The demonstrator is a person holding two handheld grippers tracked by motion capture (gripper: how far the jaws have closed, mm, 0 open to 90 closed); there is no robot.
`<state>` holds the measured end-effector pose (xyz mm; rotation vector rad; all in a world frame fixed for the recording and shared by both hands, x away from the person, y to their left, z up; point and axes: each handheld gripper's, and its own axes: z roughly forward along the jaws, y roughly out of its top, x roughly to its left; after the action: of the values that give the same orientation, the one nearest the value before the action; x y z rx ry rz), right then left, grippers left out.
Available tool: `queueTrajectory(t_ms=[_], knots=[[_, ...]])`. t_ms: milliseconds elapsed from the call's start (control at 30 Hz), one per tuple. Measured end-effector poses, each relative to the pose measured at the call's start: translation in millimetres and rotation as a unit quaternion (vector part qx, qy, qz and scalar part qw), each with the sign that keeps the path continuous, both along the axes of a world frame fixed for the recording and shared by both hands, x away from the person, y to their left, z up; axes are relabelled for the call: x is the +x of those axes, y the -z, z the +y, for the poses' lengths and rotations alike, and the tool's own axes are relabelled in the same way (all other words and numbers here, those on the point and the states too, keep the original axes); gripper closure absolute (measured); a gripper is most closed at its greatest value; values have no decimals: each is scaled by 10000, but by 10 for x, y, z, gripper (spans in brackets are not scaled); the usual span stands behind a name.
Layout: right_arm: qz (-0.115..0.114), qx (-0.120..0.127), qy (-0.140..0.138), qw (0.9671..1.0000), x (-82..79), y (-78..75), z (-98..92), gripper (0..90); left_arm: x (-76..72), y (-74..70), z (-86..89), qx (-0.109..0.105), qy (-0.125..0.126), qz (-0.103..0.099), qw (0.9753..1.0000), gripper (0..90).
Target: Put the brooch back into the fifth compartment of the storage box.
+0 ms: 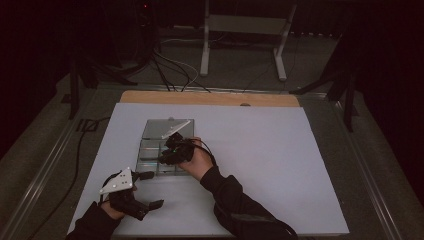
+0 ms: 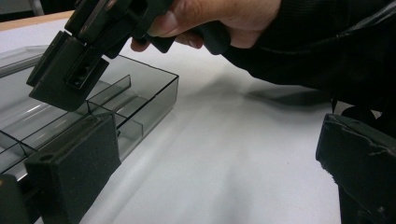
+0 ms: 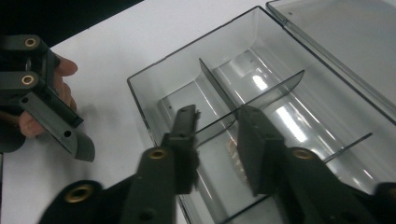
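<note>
My right gripper (image 3: 217,140) hangs over the clear compartment box (image 1: 150,131), which lies with its lid open on the white bench (image 1: 260,150), left of the middle. Its fingers (image 3: 257,149) are parted, straddling one of the thin dividers (image 3: 261,95) inside the near compartments, gripping nothing. My left gripper (image 1: 150,189) rests near the bench's front left corner, just beside the box, fingers (image 2: 74,168) spread wide and released, with nothing between them.

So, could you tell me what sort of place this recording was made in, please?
Probably a lab recording bench: a white sheet covers a wooden table, cables trail over the dark floor, and a metal stand waits behind it.
</note>
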<state>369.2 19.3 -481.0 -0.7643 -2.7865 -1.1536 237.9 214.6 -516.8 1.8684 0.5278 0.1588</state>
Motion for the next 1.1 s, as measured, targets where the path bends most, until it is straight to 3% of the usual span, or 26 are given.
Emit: queueTrajectory(t_ms=[133, 633, 767, 933, 1100], knots=[[5, 94, 56, 9999, 18, -38, -62, 580, 5, 5, 1, -1, -12, 13, 10000, 11], [15, 530, 280, 9982, 20, -148, -460, 158, 26, 1, -21, -2, -39, 25, 10000, 11], [27, 569, 364, 9977, -3, -208, -582, 132, 41, 2, -31, -3, -43, 54, 10000, 11], [-3, 584, 303, 9978, 9, -264, -747, 0, 65, 12, -38, 35, -36, 50, 10000, 11], [-126, 713, 308, 9969, -1, -283, -932, 0, 57, 15, -46, 31, -36, 69, 10000, 11]])
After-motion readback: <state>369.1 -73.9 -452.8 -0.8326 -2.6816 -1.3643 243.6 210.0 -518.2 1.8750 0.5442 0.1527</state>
